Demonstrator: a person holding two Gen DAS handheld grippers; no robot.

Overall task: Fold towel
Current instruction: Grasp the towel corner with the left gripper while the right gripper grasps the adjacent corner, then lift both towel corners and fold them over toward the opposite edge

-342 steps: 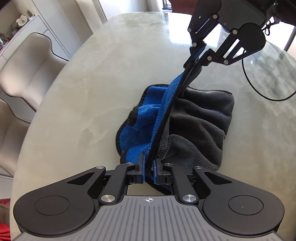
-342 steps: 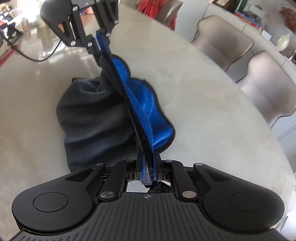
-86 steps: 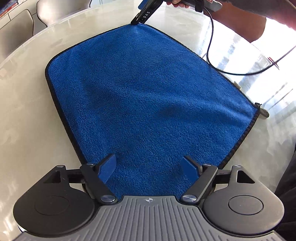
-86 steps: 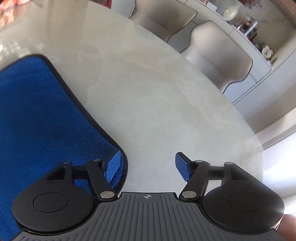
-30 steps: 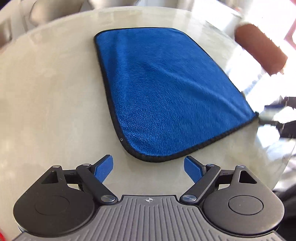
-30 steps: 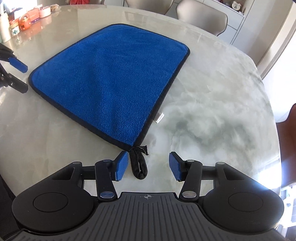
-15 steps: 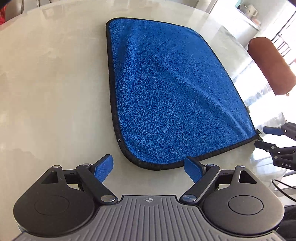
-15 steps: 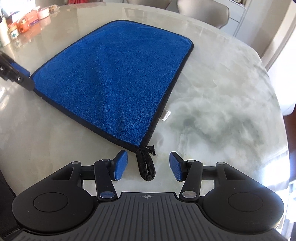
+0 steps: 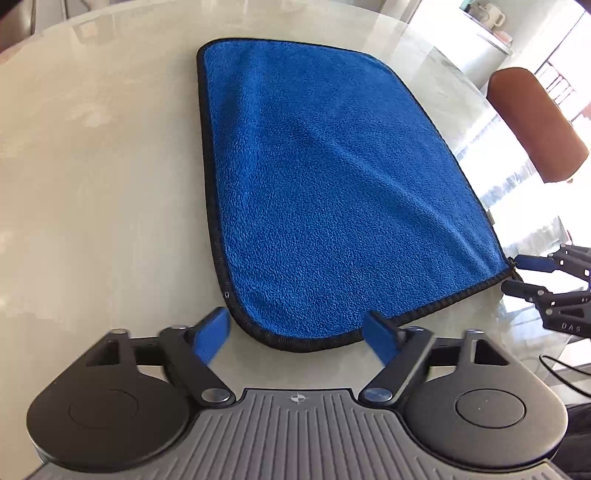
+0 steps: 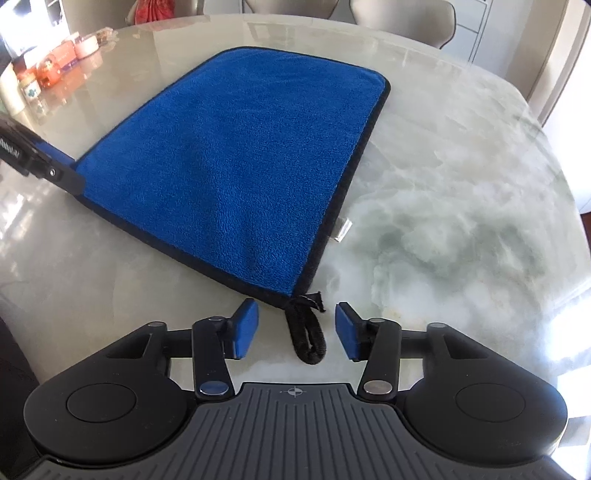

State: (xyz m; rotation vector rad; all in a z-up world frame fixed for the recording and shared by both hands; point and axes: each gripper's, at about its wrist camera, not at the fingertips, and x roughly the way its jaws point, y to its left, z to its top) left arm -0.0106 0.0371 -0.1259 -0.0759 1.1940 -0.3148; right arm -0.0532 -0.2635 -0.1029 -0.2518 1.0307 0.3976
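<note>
Jaws on both grippers stand apart and grip nothing; both sets have just been closing in, w/ a towel part between each. Left gripper (image 9: 297,334) straddles the near left corner of the blue towel (image 9: 332,177): its blue pads sit either side of the rounded black-edged corner, not pressing it, as far as the left wrist view shows. Right gripper (image 10: 294,329) straddles the black hanging loop (image 10: 308,339) that trails off the towel's near right corner; loop lies on the worktop (image 10: 461,192) between the pads, clear of both.

Towel lies flat, blue side up, black binding all round, spread on the pale marbled worktop and running away from both grippers. Small white tag (image 10: 343,229) sticks out from the towel's right edge, a bit beyond the loop. In the left wrist view the right gripper (image 9: 517,273) shows at the towel's far-right near corner w/ a black cable (image 9: 565,365) beside it; in the right wrist view the left gripper (image 10: 61,164) shows at the towel's left corner.

Beyond the towel's right side: a brown chair back (image 9: 535,122). Past the towel's far edge: pale chairs (image 10: 402,22). Off the towel's far left, small jars and orange packets (image 10: 51,70) on the worktop; labels too small to read.
</note>
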